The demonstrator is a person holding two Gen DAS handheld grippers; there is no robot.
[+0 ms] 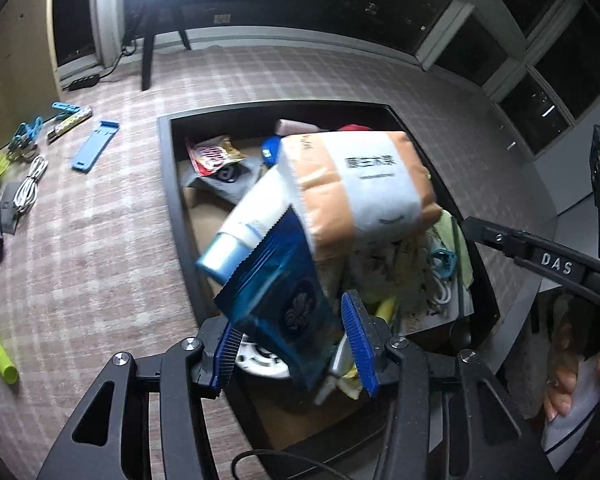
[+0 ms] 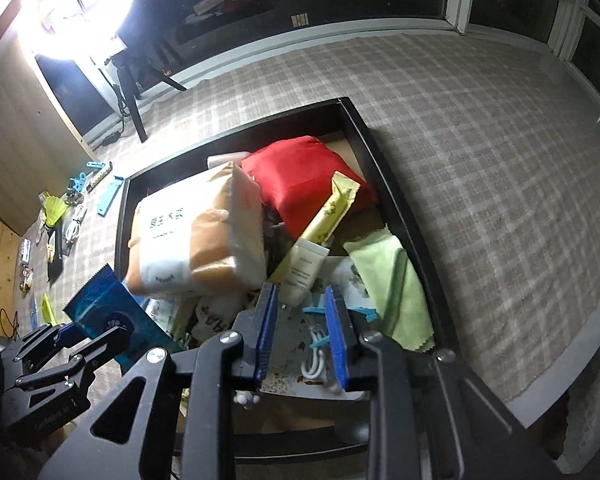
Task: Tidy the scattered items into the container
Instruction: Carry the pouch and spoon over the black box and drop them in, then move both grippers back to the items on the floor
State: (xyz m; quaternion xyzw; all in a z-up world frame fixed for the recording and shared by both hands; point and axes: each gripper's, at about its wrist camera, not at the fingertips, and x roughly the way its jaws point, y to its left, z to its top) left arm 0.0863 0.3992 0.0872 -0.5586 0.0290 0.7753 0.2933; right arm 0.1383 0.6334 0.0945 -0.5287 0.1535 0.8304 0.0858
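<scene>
Plaid cloth (image 2: 480,152) covers the table, and the black box (image 1: 168,184) on it is stuffed already: tissue pack (image 1: 364,188) on top, red pouch (image 2: 304,176) behind. Blue packet (image 1: 276,280) sits between the left gripper (image 1: 296,344) jaws, which are spread apart, pads not really pressing it. Right gripper (image 2: 300,336) is part open over the box, holding nothing. Clips and a cable (image 1: 30,184) lie on the cloth to the left.

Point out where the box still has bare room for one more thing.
Bare floor shows along the box's left wall, below the snack packet. A smaller bare patch sits in the far right corner, behind the red pouch. The middle and right are crowded: tissue pack, green cloth, white cable.
</scene>
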